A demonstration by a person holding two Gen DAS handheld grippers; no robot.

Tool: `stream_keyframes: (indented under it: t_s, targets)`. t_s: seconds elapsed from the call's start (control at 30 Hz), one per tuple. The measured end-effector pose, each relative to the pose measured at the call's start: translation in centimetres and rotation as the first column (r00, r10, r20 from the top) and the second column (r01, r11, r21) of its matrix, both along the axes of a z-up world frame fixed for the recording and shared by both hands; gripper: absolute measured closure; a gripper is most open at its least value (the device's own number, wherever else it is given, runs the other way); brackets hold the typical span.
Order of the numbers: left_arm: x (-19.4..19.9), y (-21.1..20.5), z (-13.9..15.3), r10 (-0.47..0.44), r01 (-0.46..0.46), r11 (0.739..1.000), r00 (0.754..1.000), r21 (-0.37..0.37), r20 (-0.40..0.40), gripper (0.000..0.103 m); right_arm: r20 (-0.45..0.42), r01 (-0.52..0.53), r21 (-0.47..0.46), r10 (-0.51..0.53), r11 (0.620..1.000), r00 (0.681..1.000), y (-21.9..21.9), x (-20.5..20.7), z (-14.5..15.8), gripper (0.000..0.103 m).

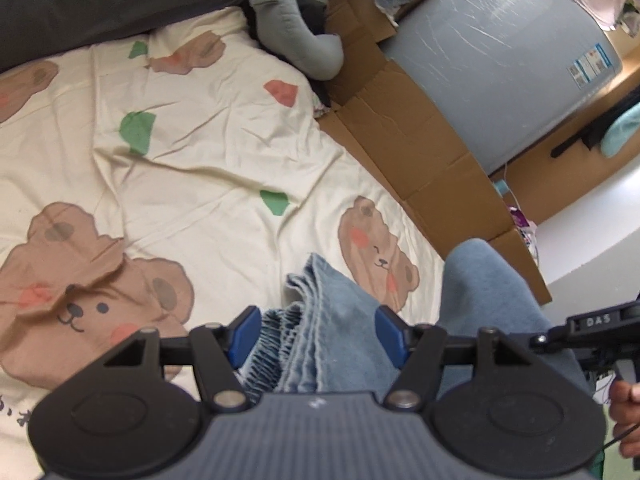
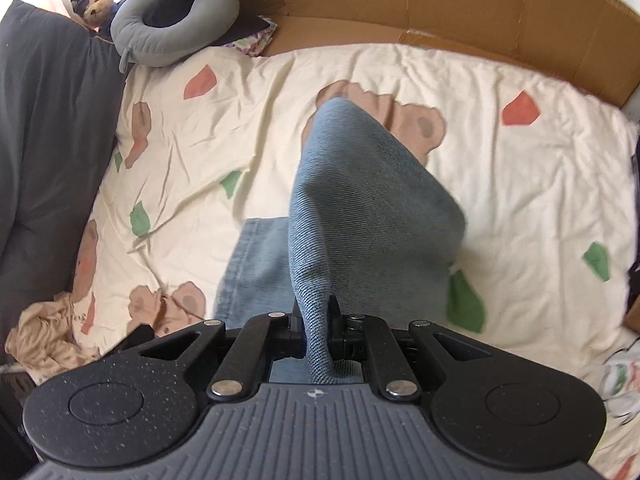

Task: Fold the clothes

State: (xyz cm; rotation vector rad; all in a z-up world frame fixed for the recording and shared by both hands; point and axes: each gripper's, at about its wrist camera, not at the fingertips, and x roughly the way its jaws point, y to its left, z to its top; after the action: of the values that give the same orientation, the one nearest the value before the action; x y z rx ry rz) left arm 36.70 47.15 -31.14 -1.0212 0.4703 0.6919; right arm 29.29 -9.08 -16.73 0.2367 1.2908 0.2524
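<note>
The step in hand looks like carrying one end of the blue denim garment over for a fold. The right gripper has its fingers pressed together on a bunched ridge of the denim, which rises from them toward 12 o'clock in the right wrist view and drapes down onto the bear-print bedsheet. A flatter part of the garment lies on the sheet at about 7 o'clock of that ridge.

The left gripper has its fingers spread, with gathered, pleated denim lying between the blue pads — I cannot tell whether they press on it; they look apart from the cloth.

Next move, as I judge it: lay the lifted end flat over the lower part, edges matched, with the left fingers steadying the bunched end.

Containers — flattened cardboard lines the bed's far edge at 12 o'clock; nothing shows inside it. A grey neck pillow sits at 10 o'clock.
</note>
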Motion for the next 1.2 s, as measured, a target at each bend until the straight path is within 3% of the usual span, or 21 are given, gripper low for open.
stream_keyframes:
  t_s: [0.4, 0.8, 0.9, 1.0, 1.2]
  targets:
    - [-2.6, 1.2, -0.4, 0.098, -0.098, 0.995, 0.995, -0.026, 0.003, 0.037, -0.01, -0.077, -0.063, 0.076, 0.995, 0.997, 7.8, 0.0, -5.5, 0.096]
    - [-3.0, 1.4, -0.8, 0.116, -0.115, 0.992, 0.993, -0.045, 0.008, 0.037, -0.086, -0.177, -0.158, 0.166, 0.971, 0.982, 13.1, -1.0, -9.3, 0.094]
    - [-3.0, 1.5, -0.8, 0.119, -0.119, 0.992, 0.993, -0.044, 0.007, 0.037, -0.093, -0.185, -0.139, 0.173, 0.973, 0.981, 13.4, -0.9, -8.8, 0.079]
    - [-3.0, 1.4, -0.9, 0.131, -0.13, 0.991, 0.991, -0.045, 0.007, 0.037, -0.088, -0.191, -0.089, 0.183, 0.978, 0.979, 13.4, -1.1, -7.2, 0.07]
    - [-2.1, 0.8, -0.8, 0.113, -0.112, 0.993, 0.994, -0.035, 0.008, 0.037, -0.046, -0.176, -0.021, 0.175, 0.984, 0.983, 10.9, -1.3, -2.9, 0.067]
